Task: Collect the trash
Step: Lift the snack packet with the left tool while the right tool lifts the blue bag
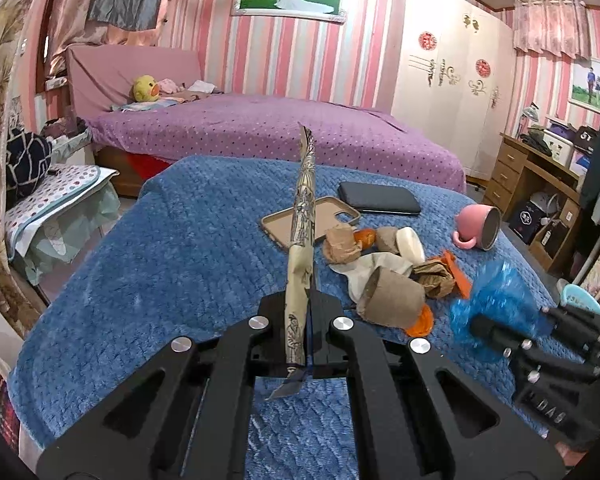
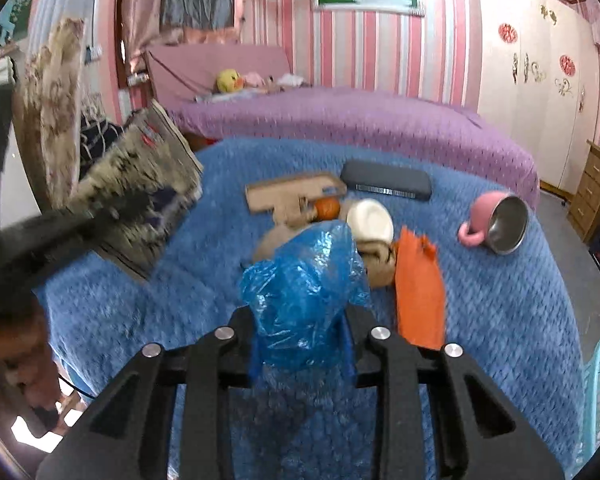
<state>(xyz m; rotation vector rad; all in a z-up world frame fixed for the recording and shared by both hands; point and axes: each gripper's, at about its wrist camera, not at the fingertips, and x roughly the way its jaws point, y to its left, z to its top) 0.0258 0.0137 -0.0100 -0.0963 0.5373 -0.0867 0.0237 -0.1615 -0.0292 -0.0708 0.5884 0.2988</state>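
The left gripper (image 1: 300, 320) is clamped on a flat printed paper bag (image 1: 302, 216) held upright above the blue blanket (image 1: 160, 248); the right gripper (image 2: 304, 344) pinches a crumpled blue plastic bag (image 2: 304, 280) beside the trash pile (image 1: 384, 272).

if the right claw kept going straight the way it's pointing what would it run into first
Likely the brown crumpled paper in the trash pile, just beyond the blue plastic bag that the right claw grips; depth is unclear.

Left gripper (image 1: 309, 320): your jaws are clamped tight on the printed paper wrapper (image 1: 302, 216).
Right gripper (image 2: 303, 344): your jaws pinch the blue plastic bag (image 2: 304, 280) between them.
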